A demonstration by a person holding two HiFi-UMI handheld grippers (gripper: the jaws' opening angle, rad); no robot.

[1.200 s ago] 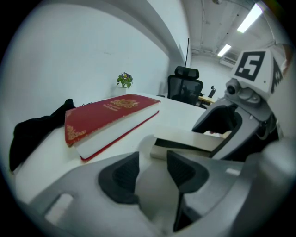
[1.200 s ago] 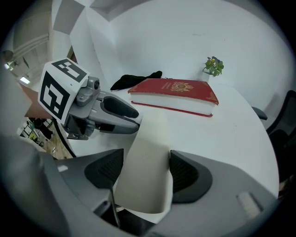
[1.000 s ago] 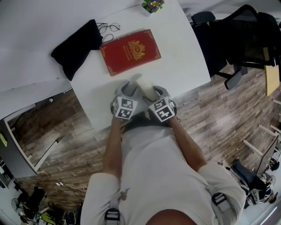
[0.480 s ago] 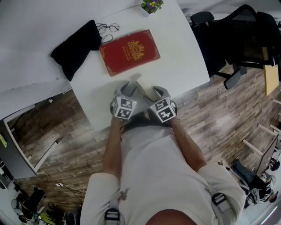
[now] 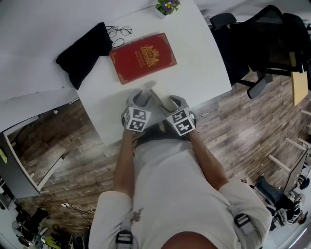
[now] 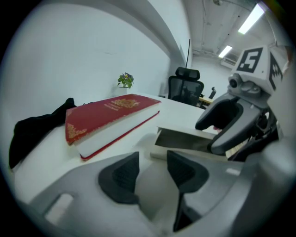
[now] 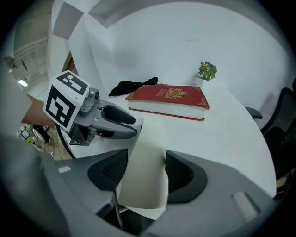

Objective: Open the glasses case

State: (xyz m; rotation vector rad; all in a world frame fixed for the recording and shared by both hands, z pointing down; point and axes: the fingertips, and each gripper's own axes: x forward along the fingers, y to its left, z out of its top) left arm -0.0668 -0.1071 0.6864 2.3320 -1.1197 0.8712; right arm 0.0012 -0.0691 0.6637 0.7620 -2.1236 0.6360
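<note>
White tabletop (image 5: pixel 204 63) over wood-look floor (image 5: pixel 243 131), w/ a cream, flat, boxy glasses case (image 6: pixel 180 139) at the near edge, between both tools. Its lid is lifted a crack; the inside is a dark slot, contents not visible. Left gripper (image 6: pixel 151 169): jaws narrow, clamped on the case's pale end. Right gripper (image 7: pixel 144 169): jaws have just been closing, and the stiff cream flap fills the gap, a ribbed pad at each edge. Further back lie a red hardback book (image 5: pixel 143 57) w/ gold emblem, a limp black pouch (image 5: pixel 82 53) (contents unclear), thin wire glasses (image 5: pixel 120 30), and a small plant (image 5: pixel 168 6) cut off at the top.
</note>
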